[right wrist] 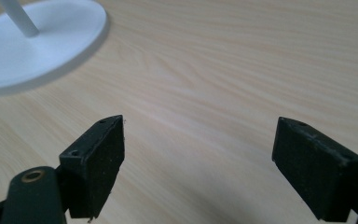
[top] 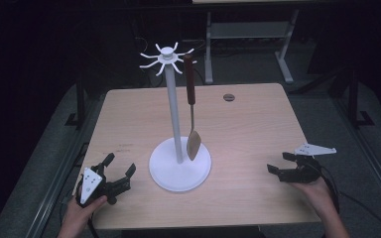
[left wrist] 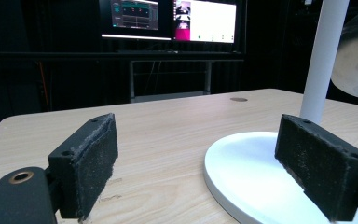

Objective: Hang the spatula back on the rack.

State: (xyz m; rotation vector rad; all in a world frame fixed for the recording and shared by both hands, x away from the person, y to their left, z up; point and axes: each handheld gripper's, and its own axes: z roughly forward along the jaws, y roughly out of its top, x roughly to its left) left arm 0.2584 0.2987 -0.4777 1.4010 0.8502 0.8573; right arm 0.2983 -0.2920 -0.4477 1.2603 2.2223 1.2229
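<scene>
High view first, going left to right: my left gripper (top: 120, 168) is parked near the table's (top: 248, 129) front-left corner, held in a hand (top: 77, 215) coming up from the bottom edge. Jaws are spread wide with nothing between them. Left gripper view backs that up, both black pads far apart, bare wood between them, and the white base sitting just past the right-hand pad. Way behind the table I can make out a couple of lit monitors (left wrist: 168, 18).

Middle of the table is the white utensil stand (top: 174, 114), round base (top: 178, 168), tall post, a ring of hooks (top: 166, 57) on top. A spatula (top: 192, 106) with a dark brown handle hangs from one hook on the right side of the post, blade down, its tip hovering right over the base or maybe touching it, can't really tell from up here.

Over on the right, my right gripper (top: 281, 163) sits near the front-right edge, well apart from the stand, hand (top: 315, 191) under it. Jaws are also wide open and empty. Right gripper view shows plain tabletop between the pads, with the stand's base up in the top-left corner.
</scene>
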